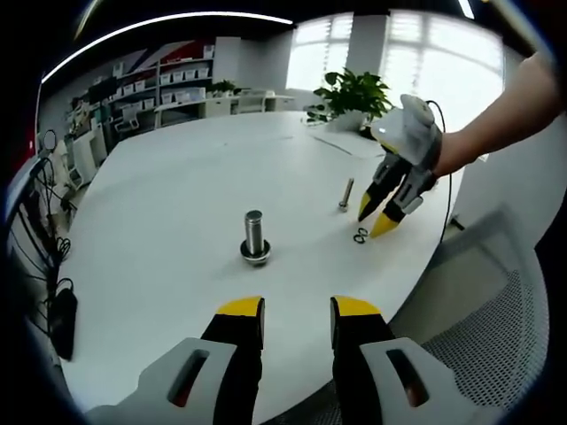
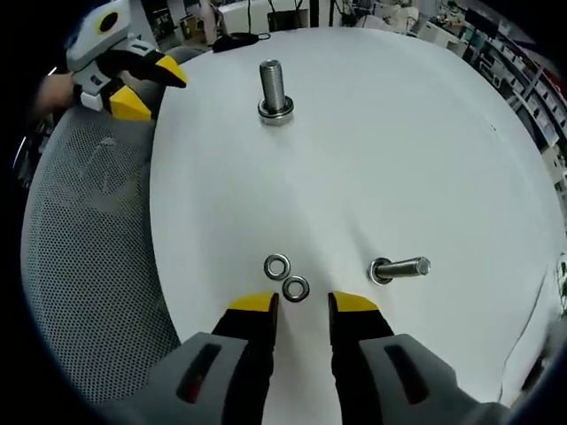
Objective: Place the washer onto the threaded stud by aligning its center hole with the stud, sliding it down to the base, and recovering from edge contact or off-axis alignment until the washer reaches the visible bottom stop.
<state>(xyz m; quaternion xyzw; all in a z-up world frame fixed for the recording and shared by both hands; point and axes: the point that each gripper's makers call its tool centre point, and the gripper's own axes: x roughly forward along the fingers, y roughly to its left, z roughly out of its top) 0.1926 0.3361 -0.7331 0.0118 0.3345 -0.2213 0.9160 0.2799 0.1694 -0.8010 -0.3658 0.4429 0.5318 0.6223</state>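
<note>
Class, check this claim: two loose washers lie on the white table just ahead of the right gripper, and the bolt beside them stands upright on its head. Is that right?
Not quite. The two washers do lie on the white table just ahead of the right gripper, but the bolt beside them lies on its side. The right gripper view shows this. The upright one is the stud farther off.

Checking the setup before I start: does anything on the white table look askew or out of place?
One steel bolt lies tipped on its side near the two loose steel washers, while the other threaded stud stands upright. Nothing else stands out.
</note>
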